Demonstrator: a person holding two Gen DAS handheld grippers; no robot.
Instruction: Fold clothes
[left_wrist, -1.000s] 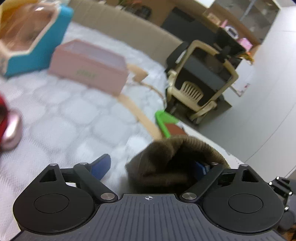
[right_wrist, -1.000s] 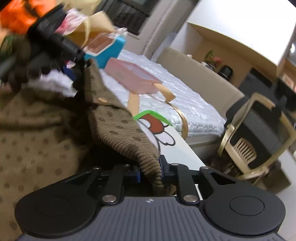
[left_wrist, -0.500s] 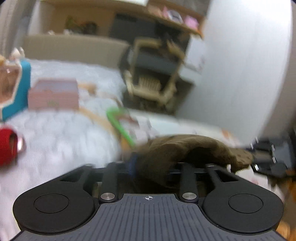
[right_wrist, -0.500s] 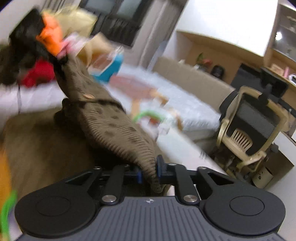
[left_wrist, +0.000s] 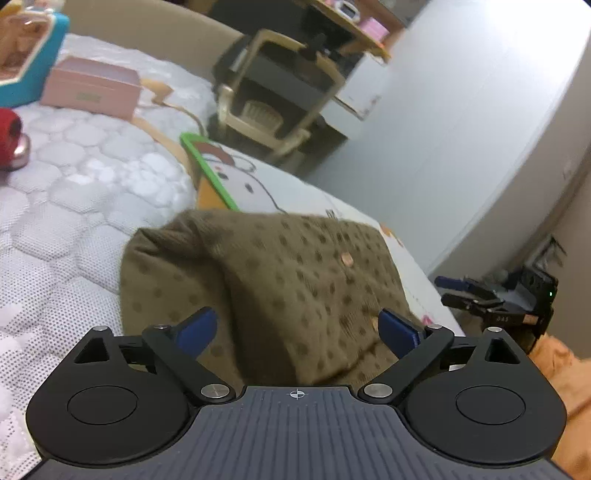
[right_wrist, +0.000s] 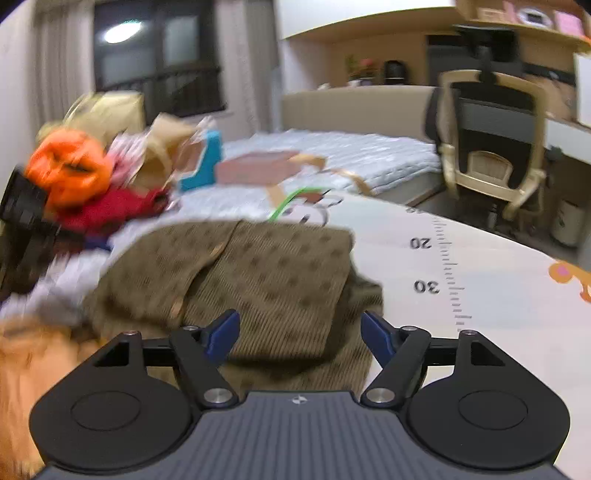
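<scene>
Evidently, both the left gripper (left_wrist: 297, 330) and the right gripper (right_wrist: 300, 334) stand released, so the folded brown cardigan (left_wrist: 280, 280) rests on the mat (right_wrist: 498, 295) at twelve o'clock, seemingly to settle flat.

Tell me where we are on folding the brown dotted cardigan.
Done: the brown cardigan lies doubled over on the printed mat, one layer over another. In hand: nothing; the left gripper and right gripper are both open above it. Left: squaring the uneven lower edge; an orange garment waits.
</scene>
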